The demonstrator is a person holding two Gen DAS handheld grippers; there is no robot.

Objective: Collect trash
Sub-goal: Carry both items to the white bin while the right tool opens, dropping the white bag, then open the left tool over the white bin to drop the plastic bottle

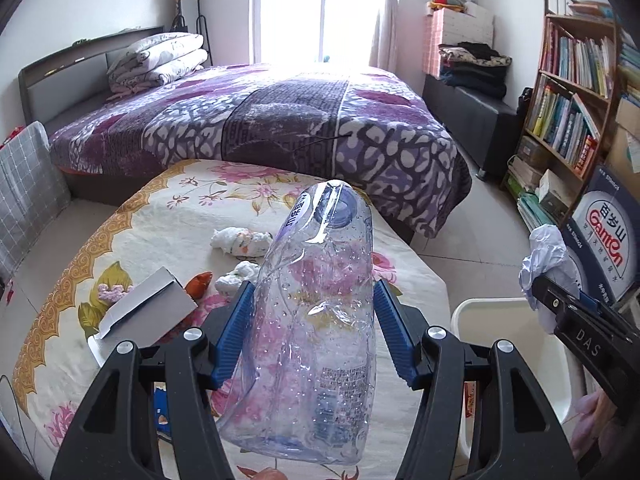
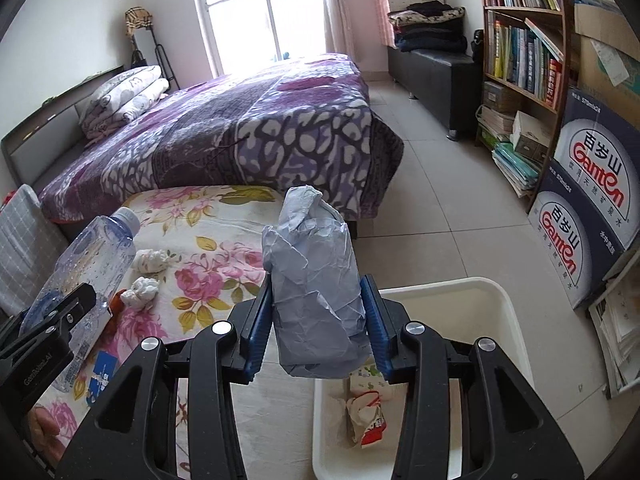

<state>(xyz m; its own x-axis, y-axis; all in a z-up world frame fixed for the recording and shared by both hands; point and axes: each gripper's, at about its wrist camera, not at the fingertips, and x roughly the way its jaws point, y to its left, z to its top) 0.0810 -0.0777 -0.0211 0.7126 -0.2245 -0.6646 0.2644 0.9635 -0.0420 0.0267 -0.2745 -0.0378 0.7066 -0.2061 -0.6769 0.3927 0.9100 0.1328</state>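
Note:
My left gripper [image 1: 314, 320] is shut on a crushed clear plastic bottle [image 1: 316, 320] and holds it above the floral-cloth table [image 1: 160, 216]; the bottle also shows in the right wrist view [image 2: 96, 256]. My right gripper [image 2: 316, 328] is shut on a crumpled pale-blue paper wad [image 2: 316, 292], above the edge of the white bin [image 2: 496, 304]; the wad also shows in the left wrist view [image 1: 546, 256]. The bin holds a red-and-white wrapper [image 2: 366, 412]. Two crumpled tissues [image 1: 240, 242] [image 1: 236, 274] and an open white box [image 1: 148, 312] lie on the table.
A bed with a purple blanket [image 1: 280, 120] stands behind the table. A bookshelf [image 2: 524, 40] and stacked Ganten cartons [image 2: 588, 200] stand at the right. A small orange-red scrap [image 1: 199, 285] and a blue card [image 2: 100, 376] lie on the table.

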